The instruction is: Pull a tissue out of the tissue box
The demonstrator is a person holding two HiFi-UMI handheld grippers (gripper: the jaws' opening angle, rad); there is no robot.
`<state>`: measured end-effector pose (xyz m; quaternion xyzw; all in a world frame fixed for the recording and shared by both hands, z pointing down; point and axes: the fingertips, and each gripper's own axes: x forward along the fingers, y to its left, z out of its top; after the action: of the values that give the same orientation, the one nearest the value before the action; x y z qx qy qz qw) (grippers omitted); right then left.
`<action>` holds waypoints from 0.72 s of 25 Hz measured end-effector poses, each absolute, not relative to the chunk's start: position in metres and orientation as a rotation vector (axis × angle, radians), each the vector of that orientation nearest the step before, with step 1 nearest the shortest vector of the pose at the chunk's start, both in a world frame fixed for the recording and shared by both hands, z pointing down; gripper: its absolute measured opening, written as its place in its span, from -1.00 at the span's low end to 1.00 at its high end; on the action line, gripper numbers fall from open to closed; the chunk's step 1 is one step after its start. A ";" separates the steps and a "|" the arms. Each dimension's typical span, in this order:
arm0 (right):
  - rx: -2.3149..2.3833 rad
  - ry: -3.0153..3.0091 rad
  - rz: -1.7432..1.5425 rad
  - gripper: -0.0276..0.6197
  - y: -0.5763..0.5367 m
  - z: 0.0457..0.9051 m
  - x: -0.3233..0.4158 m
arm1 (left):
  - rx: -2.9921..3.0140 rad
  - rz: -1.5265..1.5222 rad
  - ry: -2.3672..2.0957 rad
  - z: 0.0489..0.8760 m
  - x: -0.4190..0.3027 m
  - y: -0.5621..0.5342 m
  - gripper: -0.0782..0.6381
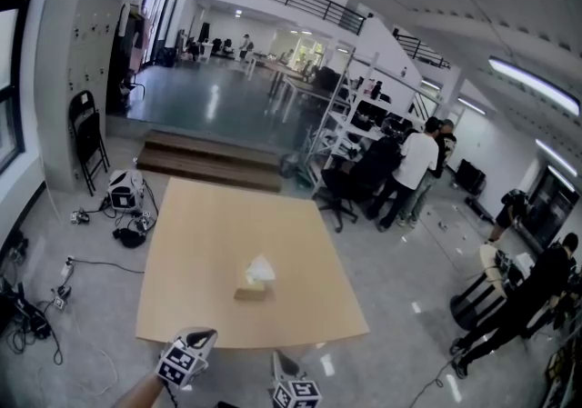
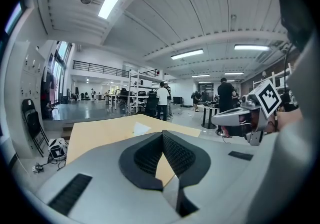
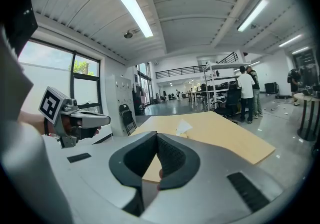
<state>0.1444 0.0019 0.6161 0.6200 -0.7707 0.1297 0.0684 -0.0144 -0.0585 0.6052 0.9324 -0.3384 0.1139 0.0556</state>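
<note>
A low brown tissue box [image 1: 252, 293] stands near the front of a light wooden table [image 1: 209, 233], with a white tissue [image 1: 260, 270] sticking up out of it. Both grippers hover short of the table's near edge, apart from the box. My left gripper [image 1: 205, 337] is shut with nothing between its pads. My right gripper [image 1: 280, 359] is likewise shut and empty. In the left gripper view the jaws [image 2: 162, 135] meet at the tips, the tissue [image 2: 140, 128] shows beyond them, and the right gripper [image 2: 235, 115] is alongside. In the right gripper view the tissue [image 3: 183, 127] lies ahead of the closed jaws [image 3: 156, 135].
People [image 1: 414, 170] stand by shelving racks [image 1: 341, 115] beyond the table's far right corner, next to an office chair [image 1: 335, 193]. Wooden steps [image 1: 209, 161] lie behind the table. A folding chair [image 1: 86, 138], a bag [image 1: 125, 190] and cables sit on the floor at left.
</note>
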 end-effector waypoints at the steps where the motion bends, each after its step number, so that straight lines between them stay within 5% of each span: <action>1: 1.872 -2.322 0.387 -0.88 -0.003 0.615 0.144 | 2.833 0.343 -1.028 0.604 -0.015 -0.064 -0.76; 18: 1.873 -2.306 0.366 -0.88 -0.055 0.613 0.149 | 2.824 0.331 -1.072 0.599 -0.022 -0.118 -0.76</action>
<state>0.1486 -0.0553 0.6130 0.6241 -0.7682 0.1219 0.0742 -0.0220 -0.1181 0.5989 0.9281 -0.3523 0.1088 0.0515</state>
